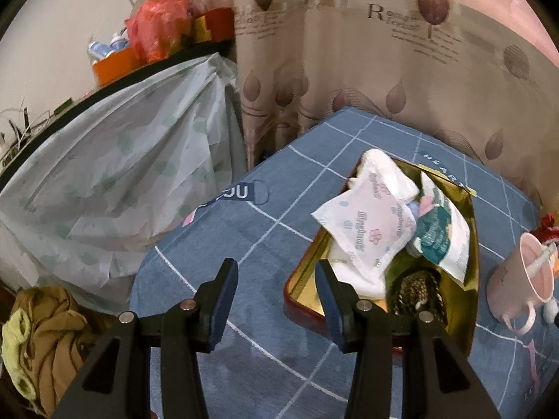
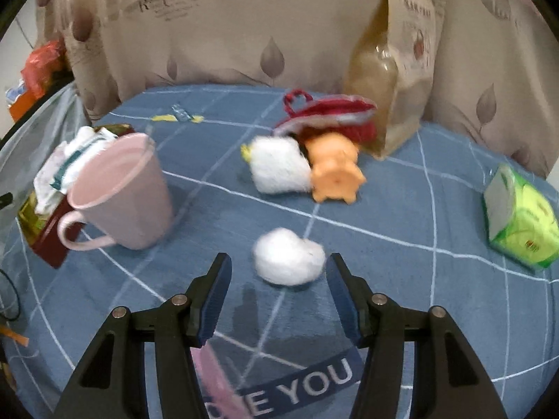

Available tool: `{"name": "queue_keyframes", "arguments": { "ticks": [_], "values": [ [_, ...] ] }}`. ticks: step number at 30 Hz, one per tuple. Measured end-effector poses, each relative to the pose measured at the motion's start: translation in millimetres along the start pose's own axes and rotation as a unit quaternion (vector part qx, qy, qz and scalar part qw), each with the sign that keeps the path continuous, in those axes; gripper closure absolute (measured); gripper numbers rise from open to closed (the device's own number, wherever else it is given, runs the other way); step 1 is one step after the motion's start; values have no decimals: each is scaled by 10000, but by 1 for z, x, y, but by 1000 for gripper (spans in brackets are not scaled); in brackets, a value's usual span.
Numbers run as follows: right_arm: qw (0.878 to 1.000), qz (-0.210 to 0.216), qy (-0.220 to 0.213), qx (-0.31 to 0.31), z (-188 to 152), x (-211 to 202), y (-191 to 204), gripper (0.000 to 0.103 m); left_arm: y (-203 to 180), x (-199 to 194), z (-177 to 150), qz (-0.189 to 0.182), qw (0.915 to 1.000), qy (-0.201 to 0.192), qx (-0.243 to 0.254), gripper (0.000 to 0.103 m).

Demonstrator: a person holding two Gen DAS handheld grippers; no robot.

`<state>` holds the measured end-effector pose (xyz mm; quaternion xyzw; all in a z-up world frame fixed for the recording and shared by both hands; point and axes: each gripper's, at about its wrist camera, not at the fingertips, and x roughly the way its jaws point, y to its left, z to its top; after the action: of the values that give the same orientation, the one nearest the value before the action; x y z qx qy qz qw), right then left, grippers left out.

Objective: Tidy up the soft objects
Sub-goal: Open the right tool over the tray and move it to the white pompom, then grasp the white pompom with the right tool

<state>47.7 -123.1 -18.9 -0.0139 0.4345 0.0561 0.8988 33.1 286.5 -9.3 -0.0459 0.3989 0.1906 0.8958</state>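
Low over the blue grid-lined cloth of the worktop [image 2: 401, 209], the right claw [image 2: 278, 300] points forward and slightly down with its dark fingers spread wide and empty, and a fluffy white cotton ball [image 2: 288, 262] lies on the cloth just beyond and between the tips, a rounded lump whose long axis runs left to right. Farther off sit a white plush toy [image 2: 279, 167] and, touching its right side, an orange plush toy [image 2: 335, 171], both at the mouth of a red knitted pouch [image 2: 332, 118] that lies on its side; behind the pouch stands a tall kraft-paper bag [image 2: 394, 80] with a clear window. To the near left stands a smooth pink mug [image 2: 122, 192], upright with its handle toward the camera, and at the far right a green tissue pack [image 2: 520, 216]. The left claw [image 1: 277, 300] likewise hangs wide and holds nothing, its right finger over the near left rim of a red tin tray [image 1: 304, 289] with a shiny gold inside. Heaped in the tray are soft white wrapped packets [image 1: 363, 230], a teal-and-white pouch [image 1: 443, 241] and a dark woven item [image 1: 415, 289], crumpled and overlapping. Left of the worktop hangs a pale plastic sheet [image 1: 122, 174].
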Motion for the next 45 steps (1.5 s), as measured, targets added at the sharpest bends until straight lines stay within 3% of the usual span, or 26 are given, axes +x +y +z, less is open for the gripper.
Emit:
{"name": "queue_keyframes", "arguments": {
  "ticks": [7, 12, 15, 25, 34, 45],
  "values": [
    [9998, 67, 142, 100, -6, 30, -13, 51, -33, -17, -5, -189, 9981, -212, 543, 56],
    [9998, 34, 180, 111, -3, 47, -14, 65, -68, -35, -13, -570, 9934, -338, 933, 56],
    [9998, -39, 157, 122, -2, 51, -17, 74, -99, -44, -19, -882, 9875, -336, 1258, 56],
    [9998, -138, 55, 118, -3, 50, -22, 79, -202, -74, -41, -1997, 9580, -120, 2055, 56],
    [9991, -368, -93, 185, -12, 29, -45, 79, -254, -78, -46, -2383, 9424, 25, 2345, 56],
    [9940, -950, -90, 539, -29, 7, -115, 79, -309, -70, -46, -2621, 9331, 243, 2450, 56]
  ]
}}
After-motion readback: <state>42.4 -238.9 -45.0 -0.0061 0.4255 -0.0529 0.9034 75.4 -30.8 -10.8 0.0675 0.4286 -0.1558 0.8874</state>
